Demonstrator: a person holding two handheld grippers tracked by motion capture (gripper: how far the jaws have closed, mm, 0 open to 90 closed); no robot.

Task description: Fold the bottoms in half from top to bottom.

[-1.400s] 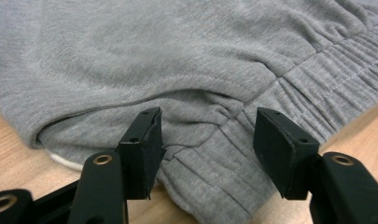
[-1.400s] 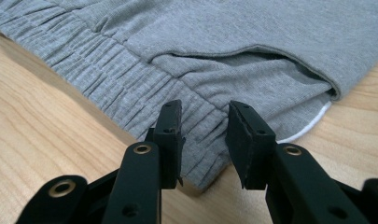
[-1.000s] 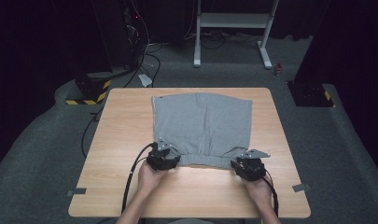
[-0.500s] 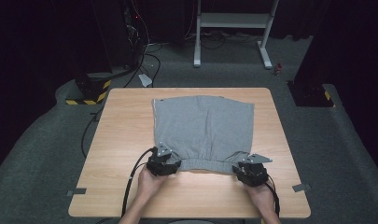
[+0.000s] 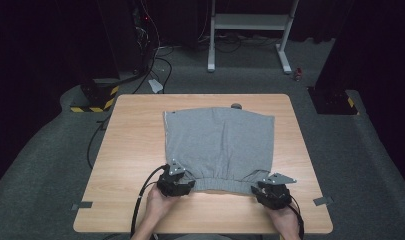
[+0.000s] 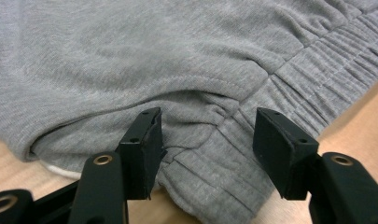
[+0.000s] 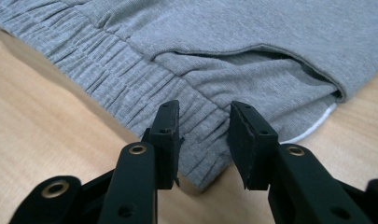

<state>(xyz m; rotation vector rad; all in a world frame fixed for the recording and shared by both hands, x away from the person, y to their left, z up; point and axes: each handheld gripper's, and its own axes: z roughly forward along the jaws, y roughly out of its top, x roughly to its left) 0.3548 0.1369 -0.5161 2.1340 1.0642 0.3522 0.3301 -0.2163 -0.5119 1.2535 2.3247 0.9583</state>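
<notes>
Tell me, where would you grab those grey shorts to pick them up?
Take the shorts by the ribbed waistband, at its two corners, coming in from the near table edge. The band is thick and gathered, so it bunches between jaws better than the flat cloth, and it lies nearest the person. The left tool and right tool already straddle those corners, jaws open.

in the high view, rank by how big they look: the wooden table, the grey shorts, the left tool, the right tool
1. wooden table, largest.
2. grey shorts, covering much of the table's middle.
3. left tool and right tool: they look about alike, so no ranking between them.
</notes>
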